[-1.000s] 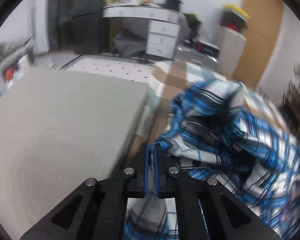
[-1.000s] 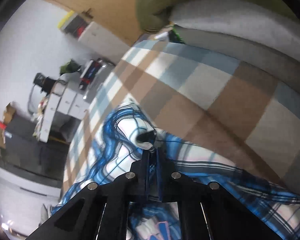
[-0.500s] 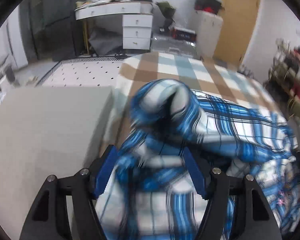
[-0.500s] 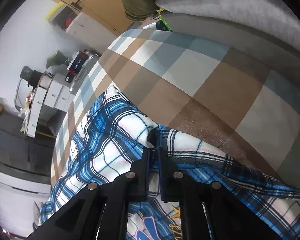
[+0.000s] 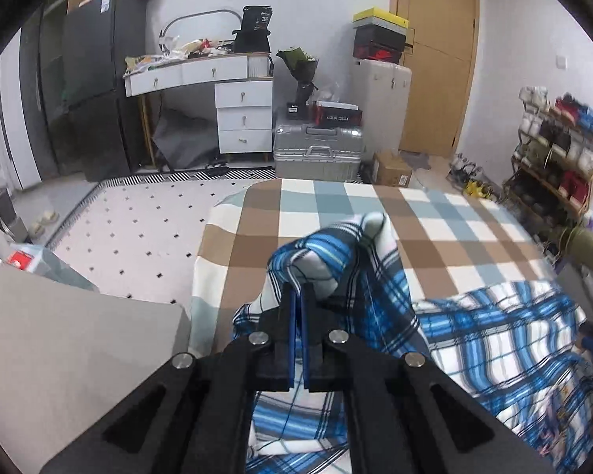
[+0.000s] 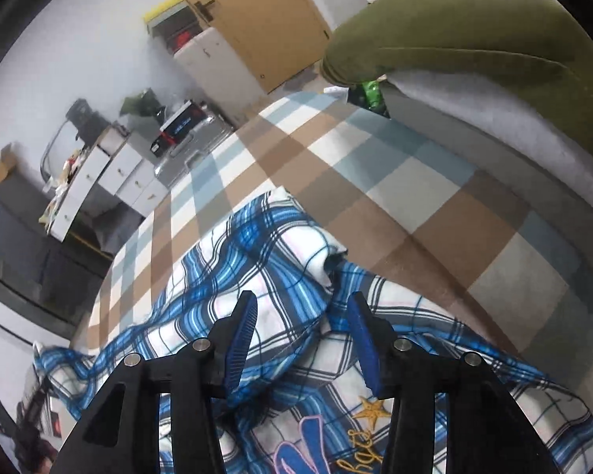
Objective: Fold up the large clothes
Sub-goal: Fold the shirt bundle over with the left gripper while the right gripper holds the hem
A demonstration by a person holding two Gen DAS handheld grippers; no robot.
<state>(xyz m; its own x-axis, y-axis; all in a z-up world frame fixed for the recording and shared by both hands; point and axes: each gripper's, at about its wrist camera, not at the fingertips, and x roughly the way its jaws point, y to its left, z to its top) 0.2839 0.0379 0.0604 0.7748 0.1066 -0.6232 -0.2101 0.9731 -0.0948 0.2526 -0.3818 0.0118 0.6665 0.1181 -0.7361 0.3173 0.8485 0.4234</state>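
Blue-plaid shirt [image 5: 494,339] spread on the checked bedspread [image 5: 336,205], one gripper pinching it.
My left gripper [image 5: 297,296] is clamped tight on a raised shirt fold. My right gripper [image 6: 302,308] is opening its jaws, pads clear of the cloth lying between them on that bedspread.

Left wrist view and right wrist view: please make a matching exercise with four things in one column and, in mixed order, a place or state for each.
Things:
1. left gripper
2. right gripper
3. suitcase
4. shoe rack

Places or states:
A. on the floor beyond the bed
B. shut on the plaid shirt
C. by the right wall
D. fingers apart and opening, above the shirt

Pairs: 1-B, 2-D, 3-A, 4-C
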